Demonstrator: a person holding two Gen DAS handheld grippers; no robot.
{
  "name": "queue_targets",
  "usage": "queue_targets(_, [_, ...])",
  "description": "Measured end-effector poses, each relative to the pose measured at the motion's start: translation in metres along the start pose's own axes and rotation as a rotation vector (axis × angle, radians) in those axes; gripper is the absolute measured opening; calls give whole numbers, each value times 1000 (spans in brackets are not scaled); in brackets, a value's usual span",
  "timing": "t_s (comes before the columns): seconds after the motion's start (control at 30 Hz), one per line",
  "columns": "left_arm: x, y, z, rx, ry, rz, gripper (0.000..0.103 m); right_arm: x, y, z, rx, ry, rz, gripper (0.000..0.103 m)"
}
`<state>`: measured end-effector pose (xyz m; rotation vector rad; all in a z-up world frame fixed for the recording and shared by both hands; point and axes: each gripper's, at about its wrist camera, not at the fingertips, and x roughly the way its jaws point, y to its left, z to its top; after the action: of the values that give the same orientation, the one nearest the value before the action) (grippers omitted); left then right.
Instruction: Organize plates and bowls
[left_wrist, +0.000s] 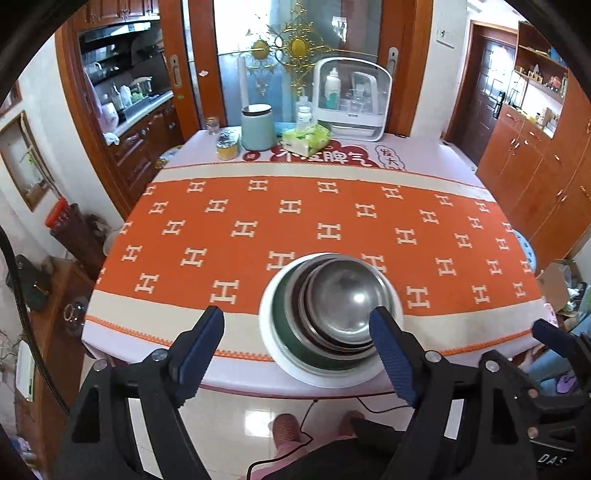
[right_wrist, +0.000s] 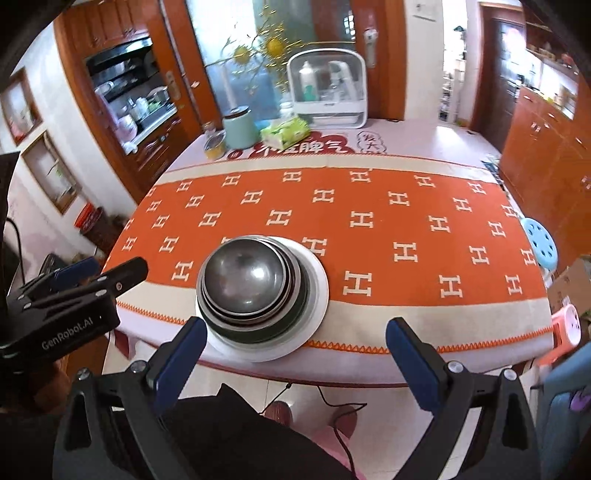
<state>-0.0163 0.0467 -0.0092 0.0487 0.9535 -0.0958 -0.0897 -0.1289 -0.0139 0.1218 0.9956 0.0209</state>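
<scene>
Steel bowls (left_wrist: 341, 295) sitting nested, largest underneath, on white plate (left_wrist: 267, 325) at worktop (left_wrist: 236, 229) near edge: stack looking finished. Left gripper (left_wrist: 295, 354) and right gripper (right_wrist: 295, 354) hovering above, fingers spread wide, gripping nothing, likely leaving stack undisturbed.

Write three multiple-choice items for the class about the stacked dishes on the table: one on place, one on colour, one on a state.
1. Where does the stack of dishes stand?
A. near the table's front edge
B. beside the tissue pack
C. on the blue stool

2. What colour is the plate at the bottom?
A. orange
B. white
C. black

3. How do the right gripper's jaws stand?
A. shut on a bowl
B. shut, empty
C. open, empty

Answers: 1 A, the stack sits by the cloth's near hem; 2 B, a white rim rings the metal bowls; 3 C, the jaws stand wide apart with nothing between them.
</scene>
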Motion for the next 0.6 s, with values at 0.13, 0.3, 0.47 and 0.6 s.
queue_targets(0.13, [-1,5,-6,3,-7,12,82,-4,5,-3,20,-34,-26,98])
queue_targets(0.3, [-3,7,-9,10,-35,18,90,-4,4,-9,48,-43,-57,103])
queue_targets(0.47, [-2,6,-9,25,-30,21,97,-3,4,-10,62,-38,-71,103])
queue_targets(0.6, [-3,3,-10,38,-36,30,101,-1,5,-12,66,-29,-71,103])
